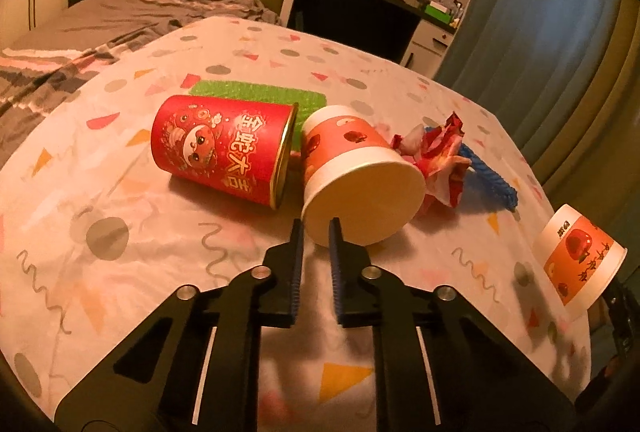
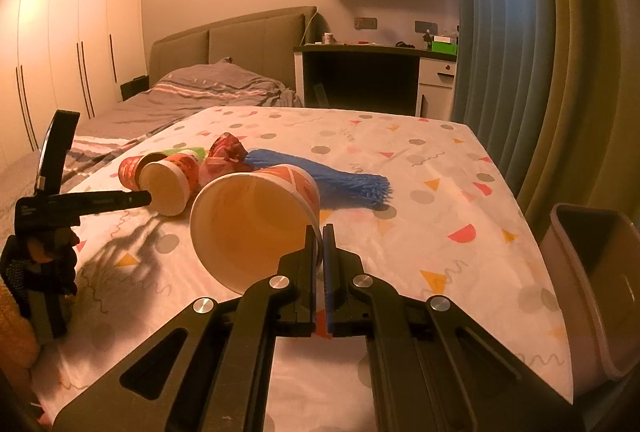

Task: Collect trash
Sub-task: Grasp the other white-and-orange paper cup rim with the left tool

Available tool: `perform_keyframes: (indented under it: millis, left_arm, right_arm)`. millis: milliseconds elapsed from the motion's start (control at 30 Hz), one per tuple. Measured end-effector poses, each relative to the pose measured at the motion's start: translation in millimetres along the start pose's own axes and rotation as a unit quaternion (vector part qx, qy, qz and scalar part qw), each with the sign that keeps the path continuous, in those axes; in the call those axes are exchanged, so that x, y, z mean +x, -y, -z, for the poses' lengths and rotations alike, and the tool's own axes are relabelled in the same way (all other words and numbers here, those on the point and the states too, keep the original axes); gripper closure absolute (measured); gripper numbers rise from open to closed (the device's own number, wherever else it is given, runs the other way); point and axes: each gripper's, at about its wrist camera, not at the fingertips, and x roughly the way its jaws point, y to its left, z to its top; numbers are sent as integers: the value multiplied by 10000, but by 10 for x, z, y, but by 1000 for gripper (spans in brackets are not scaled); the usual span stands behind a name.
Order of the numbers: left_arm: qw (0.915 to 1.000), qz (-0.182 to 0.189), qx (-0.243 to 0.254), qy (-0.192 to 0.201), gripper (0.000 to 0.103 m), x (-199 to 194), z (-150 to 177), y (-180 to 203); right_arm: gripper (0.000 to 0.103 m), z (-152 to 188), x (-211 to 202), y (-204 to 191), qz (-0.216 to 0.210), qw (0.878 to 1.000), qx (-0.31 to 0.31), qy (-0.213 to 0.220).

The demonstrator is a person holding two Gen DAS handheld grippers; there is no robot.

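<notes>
A red can [image 1: 224, 148] lies on its side on the patterned tablecloth [image 1: 120, 232]. Beside it lies an orange-and-white paper cup [image 1: 356, 172], its base toward me. My left gripper [image 1: 317, 228] is open, with its fingertips at the lower left edge of that cup's base, one on either side of the edge. My right gripper [image 2: 319, 232] is shut on the rim of a second orange paper cup [image 2: 256, 224] and holds it above the table. That held cup also shows in the left wrist view [image 1: 580, 264]. A crumpled red wrapper [image 1: 440, 156] and a blue tassel [image 2: 332, 180] lie behind.
A grey waste bin [image 2: 592, 284] stands off the table's right edge. A green mat [image 1: 260, 96] lies behind the can. A bed [image 2: 192, 92] and a desk [image 2: 360, 72] are beyond the table. My left gripper shows in the right wrist view [image 2: 148, 198].
</notes>
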Motion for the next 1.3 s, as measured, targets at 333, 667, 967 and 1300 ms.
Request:
perform_keyframes:
  millis: [333, 667, 967, 1300]
  left_arm:
    - [10000, -41, -10, -62, 95, 69, -40, 27]
    - [9998, -128, 22, -125, 103, 150, -86, 84]
    - [9994, -211, 201, 174, 103, -35, -56, 136]
    - [9960, -379, 524, 611, 87, -128, -171, 240]
  right_arm:
    - [99, 16, 19, -20, -10, 10000, 3, -26]
    - [99, 27, 10, -54, -30, 10000, 19, -33]
    - [99, 40, -17, -29, -5, 10000, 84, 4]
    - [99, 50, -55, 54, -50, 9998, 174, 16]
